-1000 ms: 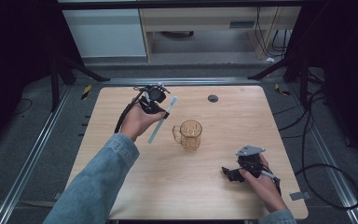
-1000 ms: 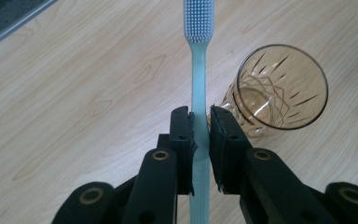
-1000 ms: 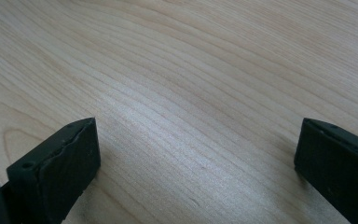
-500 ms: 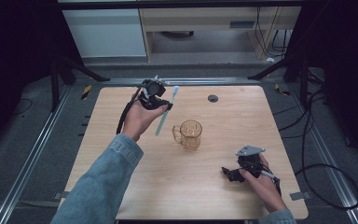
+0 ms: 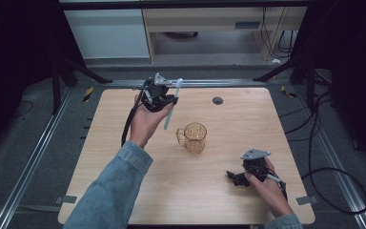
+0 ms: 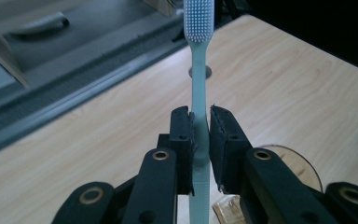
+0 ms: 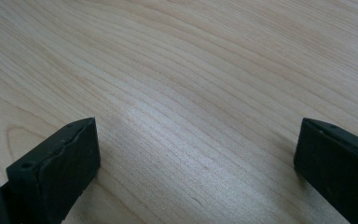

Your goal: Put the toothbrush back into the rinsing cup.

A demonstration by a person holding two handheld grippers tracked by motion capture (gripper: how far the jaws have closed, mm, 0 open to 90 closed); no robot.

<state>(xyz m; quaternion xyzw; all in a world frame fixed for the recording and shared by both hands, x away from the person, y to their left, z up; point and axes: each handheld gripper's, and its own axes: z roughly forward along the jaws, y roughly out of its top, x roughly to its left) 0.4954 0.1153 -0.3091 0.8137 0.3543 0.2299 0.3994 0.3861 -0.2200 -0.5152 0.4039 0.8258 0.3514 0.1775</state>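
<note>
Since a moment before, my left tool (image 5: pixel 164 101) had lifted the toothbrush (image 5: pixel 172 105) a little and swung it more upright, with the brush head now farther back over the desk (image 5: pixel 109 157). My right tool (image 5: pixel 236 178) had not moved at all.

Nearest to me, the right tool rested low on the front right part of the desk. Its jaws stood wide apart with nothing between them, just bare wood under them in the right gripper view.

A bit farther out, the clear mug (image 5: pixel 194 138) stood upright near the middle of the desk, with its handle to the left. I could see nothing in it.

Farther back and to the left, the left tool held the pale blue toothbrush in the air, above the desk and apart from the mug. Its jaws were shut tight on the handle, and the bristles (image 6: pixel 196 18) pointed up and away in the left gripper view. Behind it sat a small dark hole (image 5: pixel 218 100) in the desk.

I judged the pick-up was done. What was left, I thought, was to bring the toothbrush over the mug and stand it inside.
</note>
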